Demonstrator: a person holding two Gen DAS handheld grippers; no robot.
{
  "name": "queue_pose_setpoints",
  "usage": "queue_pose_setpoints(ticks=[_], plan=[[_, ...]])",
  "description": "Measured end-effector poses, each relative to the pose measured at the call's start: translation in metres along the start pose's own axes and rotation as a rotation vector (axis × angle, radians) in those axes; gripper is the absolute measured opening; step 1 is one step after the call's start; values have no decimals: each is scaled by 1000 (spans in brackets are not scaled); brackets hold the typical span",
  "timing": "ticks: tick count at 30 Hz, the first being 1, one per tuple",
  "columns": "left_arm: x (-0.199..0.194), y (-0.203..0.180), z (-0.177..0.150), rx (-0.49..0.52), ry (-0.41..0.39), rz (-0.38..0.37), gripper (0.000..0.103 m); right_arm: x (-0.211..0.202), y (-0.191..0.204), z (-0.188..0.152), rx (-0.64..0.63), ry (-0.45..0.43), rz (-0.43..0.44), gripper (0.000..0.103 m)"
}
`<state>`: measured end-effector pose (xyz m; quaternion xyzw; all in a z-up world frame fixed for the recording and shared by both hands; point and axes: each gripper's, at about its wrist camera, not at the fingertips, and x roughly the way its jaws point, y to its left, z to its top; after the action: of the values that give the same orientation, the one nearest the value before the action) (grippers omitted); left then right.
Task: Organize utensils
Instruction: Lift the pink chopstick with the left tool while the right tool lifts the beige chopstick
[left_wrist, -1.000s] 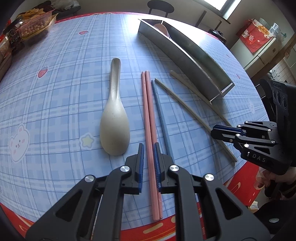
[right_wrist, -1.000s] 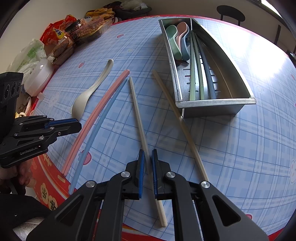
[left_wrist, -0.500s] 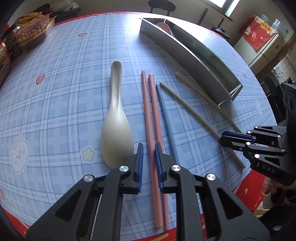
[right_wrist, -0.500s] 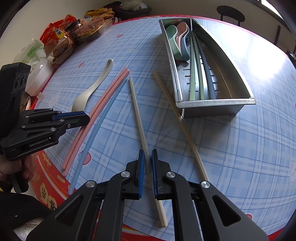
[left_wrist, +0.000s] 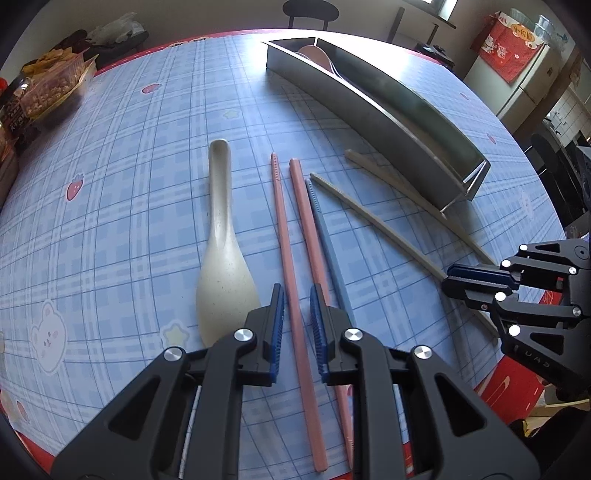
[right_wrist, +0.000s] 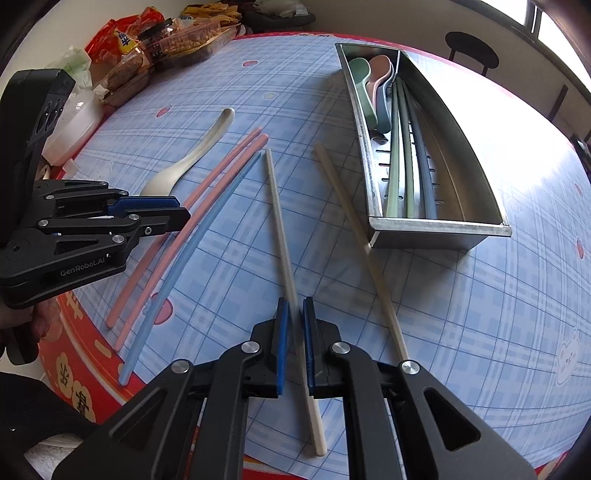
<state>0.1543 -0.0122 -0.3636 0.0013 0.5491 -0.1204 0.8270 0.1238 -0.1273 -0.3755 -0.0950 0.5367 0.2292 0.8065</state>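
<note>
Left gripper (left_wrist: 297, 308): jaws have just been opening and now stand slightly apart, straddling one pink chopstick (left_wrist: 291, 254) without pressing it. A second ago the two pink chopsticks lay together; now the second pink chopstick (left_wrist: 308, 236) lies split off beside the blue chopstick (left_wrist: 327, 240). Right gripper (right_wrist: 294, 321): unchanged, clamped on a beige chopstick (right_wrist: 279, 218) on the counter (right_wrist: 480, 314). Spoon (left_wrist: 221, 266) lies left; tray (right_wrist: 439, 225) holds sorted utensils.

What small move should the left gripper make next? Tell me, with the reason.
Probably close the left gripper on the pink chopstick: it lies on the table between the open jaws, not yet pinched, while the right gripper is already shut on the cream chopstick.
</note>
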Motion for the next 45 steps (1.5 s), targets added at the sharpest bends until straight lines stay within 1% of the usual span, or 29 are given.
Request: queue_pose_setpoints(ticks=[8, 11, 14, 17, 22, 26, 32, 34, 36, 39, 42, 45], plan=[[-3, 6, -9, -31, -5, -16, 18, 2, 2, 0, -17, -15, -16, 9], [-9, 12, -21, -68, 2, -44, 15, 0, 1, -2, -4, -7, -9, 8], [-13, 18, -34, -104, 6, -83, 15, -2, -1, -6, 14, -7, 4, 8], [-13, 22, -39, -127, 4, -102, 15, -2, -3, -7, 27, -11, 10, 8], [-13, 16, -37, -100, 12, -74, 15, -2, -2, -7, 25, -12, 7, 8], [-12, 14, -31, -98, 13, -68, 15, -2, -1, -8, 28, -18, 3, 8], [-11, 6, -28, -56, 7, -21, 15, -2, -2, -9, 26, -27, 0, 8], [-12, 7, -29, -55, 4, -20, 12, -2, -3, -9, 28, -26, 1, 8], [-13, 12, -30, -81, 6, -42, 11, -2, -3, -9, 33, -22, 12, 7], [-17, 21, -35, -122, 8, -85, 10, -5, -6, -14, 67, -22, 56, 6], [-30, 26, -41, -159, -17, -130, 10, -13, -7, -16, 90, -42, 95, 6], [-46, 30, -45, -184, -48, -156, 10, -22, -8, -15, 101, -76, 126, 6]])
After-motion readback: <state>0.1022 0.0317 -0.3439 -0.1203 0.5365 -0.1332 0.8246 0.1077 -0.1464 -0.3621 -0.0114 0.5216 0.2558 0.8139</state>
